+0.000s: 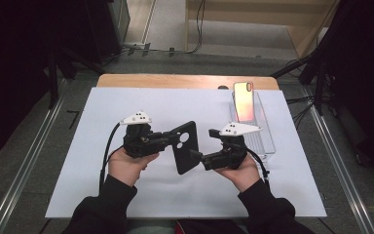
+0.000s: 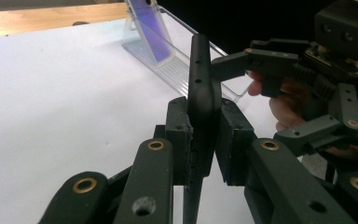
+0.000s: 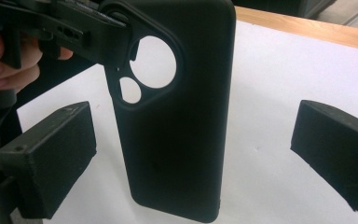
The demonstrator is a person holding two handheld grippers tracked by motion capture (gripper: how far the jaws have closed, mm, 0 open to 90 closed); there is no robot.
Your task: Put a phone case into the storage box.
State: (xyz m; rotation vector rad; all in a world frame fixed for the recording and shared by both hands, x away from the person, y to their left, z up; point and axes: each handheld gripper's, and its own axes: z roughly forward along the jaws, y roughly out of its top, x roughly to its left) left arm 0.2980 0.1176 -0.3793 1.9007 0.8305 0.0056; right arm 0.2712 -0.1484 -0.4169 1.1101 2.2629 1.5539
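A black phone case (image 1: 186, 146) with round camera cut-outs is held upright above the white sheet. My left gripper (image 1: 174, 138) is shut on its upper edge; in the left gripper view the case (image 2: 199, 88) stands edge-on, pinched between both pads. My right gripper (image 1: 197, 156) comes in from the right at the case's lower part. In the right gripper view its jaws (image 3: 191, 158) stand wide open, with the back of the case (image 3: 182, 116) between the pads and touching neither. A hand holds each gripper.
A phone (image 1: 243, 101) with a shiny pink-orange back leans upright in a clear plastic stand (image 1: 263, 136) at the back right. The white sheet (image 1: 126, 195) covers the wooden table (image 1: 175, 80). Metal rails and dark equipment flank the table.
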